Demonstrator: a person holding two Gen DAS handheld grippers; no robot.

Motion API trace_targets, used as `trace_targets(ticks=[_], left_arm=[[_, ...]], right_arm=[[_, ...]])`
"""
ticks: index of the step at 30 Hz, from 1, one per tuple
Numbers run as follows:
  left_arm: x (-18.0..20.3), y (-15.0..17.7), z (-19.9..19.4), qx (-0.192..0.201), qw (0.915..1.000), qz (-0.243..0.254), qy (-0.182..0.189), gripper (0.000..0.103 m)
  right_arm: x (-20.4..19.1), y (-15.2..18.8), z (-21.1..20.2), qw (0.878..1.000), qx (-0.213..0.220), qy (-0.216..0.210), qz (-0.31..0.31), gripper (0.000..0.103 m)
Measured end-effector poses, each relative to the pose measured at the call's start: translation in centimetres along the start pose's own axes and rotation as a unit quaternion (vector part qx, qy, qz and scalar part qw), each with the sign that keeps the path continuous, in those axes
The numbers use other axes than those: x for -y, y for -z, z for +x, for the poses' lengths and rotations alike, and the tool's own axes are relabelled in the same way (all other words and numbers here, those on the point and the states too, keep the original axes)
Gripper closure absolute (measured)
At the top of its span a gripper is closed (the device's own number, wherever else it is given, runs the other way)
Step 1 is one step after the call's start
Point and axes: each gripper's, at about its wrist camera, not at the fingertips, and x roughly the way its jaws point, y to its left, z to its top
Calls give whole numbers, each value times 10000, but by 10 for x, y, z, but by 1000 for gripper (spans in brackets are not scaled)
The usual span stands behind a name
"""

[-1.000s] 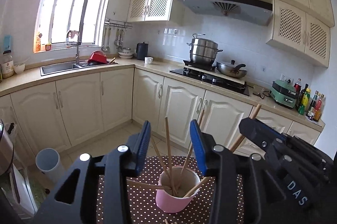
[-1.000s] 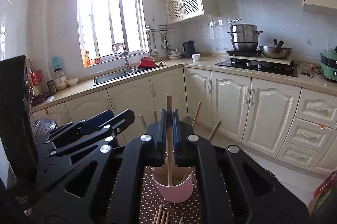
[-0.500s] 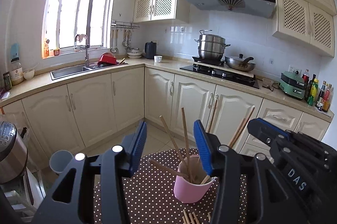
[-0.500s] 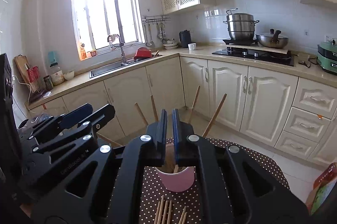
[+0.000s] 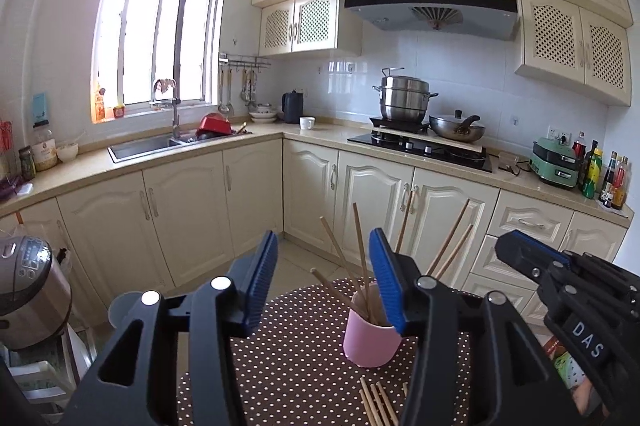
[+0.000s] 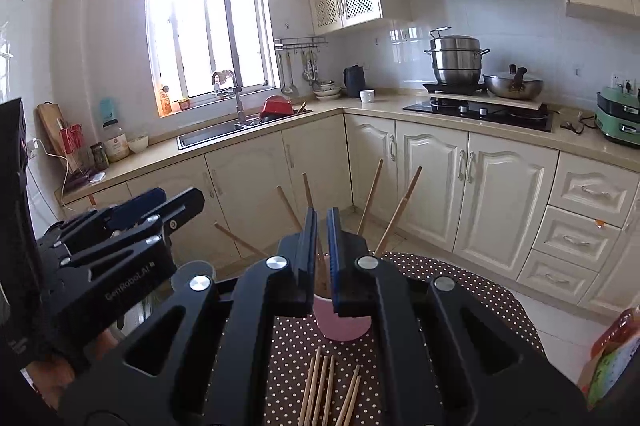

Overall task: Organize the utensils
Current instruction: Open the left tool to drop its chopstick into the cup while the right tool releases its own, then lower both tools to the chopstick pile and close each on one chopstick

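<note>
A pink cup [image 5: 370, 344] stands on the brown polka-dot table [image 5: 296, 358] with several wooden chopsticks [image 5: 360, 246] sticking out of it. More chopsticks [image 5: 378, 406] lie loose on the cloth in front of the cup. My left gripper [image 5: 322, 266] is open and empty, above and left of the cup. In the right wrist view the cup [image 6: 340, 324] sits just behind my right gripper [image 6: 322, 226], whose jaws are nearly closed with a thin empty gap. Loose chopsticks [image 6: 328, 390] lie below it.
Cream kitchen cabinets [image 5: 192, 222] run along the back with a sink [image 5: 148, 146] and a stove with pots [image 5: 420, 142]. A rice cooker [image 5: 28, 290] stands at the left. A colourful packet [image 6: 612, 358] lies at the table's right edge.
The right gripper held a chopstick upright over the cup one second ago; the chopstick now stands in the cup and the gripper is empty. Both grippers have pulled back and up from the cup.
</note>
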Motion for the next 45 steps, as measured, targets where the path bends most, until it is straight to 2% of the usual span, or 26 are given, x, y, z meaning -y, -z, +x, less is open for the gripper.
trace_targets(ticks=[2,3,4,5,6,11,15,20,27,32,35,39,42,45], left_arm=[[1,1,-11,83,10000,27,-24,48],[1,3,-17,130,9999,66,-22,47],[3,4,-23,169,9998,110,-28,46],[5,7,-29,206,9996,175,-72,46],[7,9,-33,227,9994,228,-101,45],[16,26,-53,279,9988,386,-85,40],[21,41,-59,283,9987,427,-16,36],[22,67,-55,94,9987,503,-44,33],[14,101,-25,-629,9968,477,-111,33],[11,127,5,-1334,9898,500,-54,33],[14,150,29,-1962,9793,502,62,33],[26,182,52,-2582,9639,650,42,33],[32,200,65,-2956,9533,603,156,33],[34,211,71,-3078,9491,641,156,33]], right_arm=[[-3,5,-12,9999,103,89,-74,87],[-3,7,-17,9997,148,138,-99,77],[-4,10,-23,9995,204,196,-131,72],[-4,12,-27,9993,238,251,-154,59],[-4,15,-32,9989,284,325,-181,52],[-3,29,-49,9980,404,435,-212,52],[0,42,-57,9973,468,529,-207,47],[11,60,-56,9976,294,609,-162,45],[27,91,-44,9980,-134,616,50,43],[37,115,-26,9967,-539,581,195,43],[43,130,-17,9953,-741,557,293,42],[55,150,-4,9924,-1009,538,445,42],[62,160,2,9901,-1169,536,557,42],[70,169,9,9878,-1308,517,669,42]])
